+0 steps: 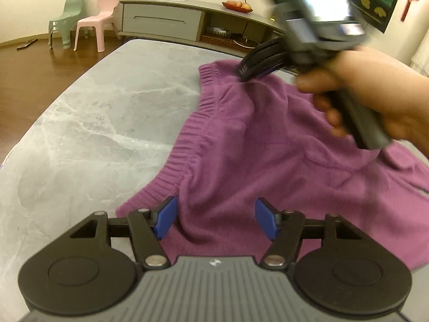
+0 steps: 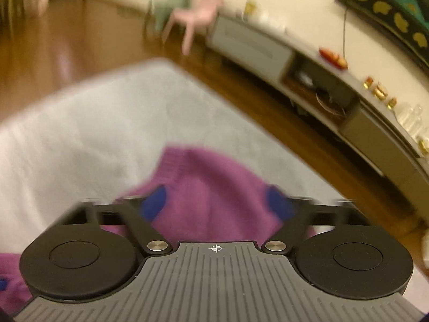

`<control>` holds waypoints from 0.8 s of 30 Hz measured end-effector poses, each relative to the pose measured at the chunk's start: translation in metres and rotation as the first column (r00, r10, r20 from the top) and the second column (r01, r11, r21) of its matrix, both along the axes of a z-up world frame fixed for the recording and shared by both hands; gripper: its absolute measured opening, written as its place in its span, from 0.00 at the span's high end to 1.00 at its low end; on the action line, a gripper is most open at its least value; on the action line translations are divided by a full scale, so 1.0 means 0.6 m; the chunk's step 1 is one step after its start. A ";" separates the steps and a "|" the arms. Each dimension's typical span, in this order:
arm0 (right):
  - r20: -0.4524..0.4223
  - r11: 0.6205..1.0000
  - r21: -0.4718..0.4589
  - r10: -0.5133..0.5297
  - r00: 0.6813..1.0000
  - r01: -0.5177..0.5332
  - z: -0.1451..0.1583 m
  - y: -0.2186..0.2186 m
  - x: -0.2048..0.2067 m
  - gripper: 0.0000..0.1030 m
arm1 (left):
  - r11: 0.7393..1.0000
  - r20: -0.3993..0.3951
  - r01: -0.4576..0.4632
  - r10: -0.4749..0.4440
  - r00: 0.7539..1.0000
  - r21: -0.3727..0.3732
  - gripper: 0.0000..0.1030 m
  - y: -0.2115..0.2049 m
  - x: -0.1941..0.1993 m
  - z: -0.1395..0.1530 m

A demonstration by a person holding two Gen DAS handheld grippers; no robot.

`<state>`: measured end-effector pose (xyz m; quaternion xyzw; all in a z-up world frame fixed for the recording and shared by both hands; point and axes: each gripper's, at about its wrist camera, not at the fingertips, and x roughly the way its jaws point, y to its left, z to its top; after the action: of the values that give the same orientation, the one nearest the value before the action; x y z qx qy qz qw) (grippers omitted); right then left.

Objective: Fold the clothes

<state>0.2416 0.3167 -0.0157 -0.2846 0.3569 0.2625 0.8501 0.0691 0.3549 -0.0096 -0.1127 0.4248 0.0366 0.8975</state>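
One purple knitted sweater lies rumpled on the grey marble-patterned counter, which looks smooth and slightly glossy with pale veins running through it. We see soft, fine knit over the body of the garment and a thicker ribbed band along its left edge, running from the near side away toward the far corner of the counter. Several loose folds and a raised ridge cross the fabric, so it is not flat. Its long axis we cannot give with confidence, since the right part runs out of view.

Our left tongs hover low over the near part of the sweater, blue pads apart with a wide gap; a fold of knit shows in that gap, but the pads do not press on it, so they are released. Their black arms and ribbed grey body fill the bottom of the left wrist view.

Our right tongs also stand spread, blue pads well apart above the purple knit with nothing pinched between them. The right wrist view is blurred. From the left wrist view we see the right hand wrapped around the dark handle, with that tool's tip close to the far ribbed edge; contact there we cannot tell.

Beyond the counter stand a long grey low cabinet, a pink plastic chair and a green plastic chair on a brown wooden floor.
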 end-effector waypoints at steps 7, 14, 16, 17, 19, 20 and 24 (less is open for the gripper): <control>0.013 0.990 -0.029 -0.138 0.990 0.139 -0.041 0.029 0.065 0.94 | 0.998 -0.026 0.036 -0.035 0.999 0.058 0.36 -0.008 0.009 -0.015; -0.030 0.938 0.329 -0.107 0.994 0.110 0.074 -0.124 0.002 0.28 | 0.998 -0.007 0.009 -0.008 1.000 0.059 0.36 -0.009 0.009 -0.007; -0.012 0.931 0.349 -0.107 0.994 0.104 0.090 -0.213 -0.038 0.22 | 0.997 -0.002 0.004 -0.004 1.000 0.073 0.36 -0.015 0.010 -0.005; -0.003 0.932 0.344 -0.117 0.993 0.111 0.093 -0.260 -0.055 0.21 | 0.997 -0.001 0.001 -0.001 1.000 0.076 0.36 -0.018 0.010 -0.003; 0.008 0.932 0.332 -0.160 0.987 0.148 0.094 -0.357 -0.086 0.18 | 0.997 0.006 -0.007 0.006 1.000 0.080 0.36 -0.023 0.011 0.002; 0.003 0.930 0.320 -0.190 0.982 0.179 0.090 -0.408 -0.100 0.17 | 0.996 0.007 -0.010 0.009 1.000 0.085 0.36 -0.026 0.012 0.004; -0.042 0.910 0.249 -0.331 0.943 0.330 0.059 -0.624 -0.157 0.15 | 0.991 -0.036 -0.011 0.016 0.999 0.131 0.35 -0.042 0.033 -0.013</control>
<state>0.1471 -0.0576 0.0198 -0.1096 0.3631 0.1582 0.9116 0.0887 0.3298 -0.0173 -0.0556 0.4373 0.0725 0.8947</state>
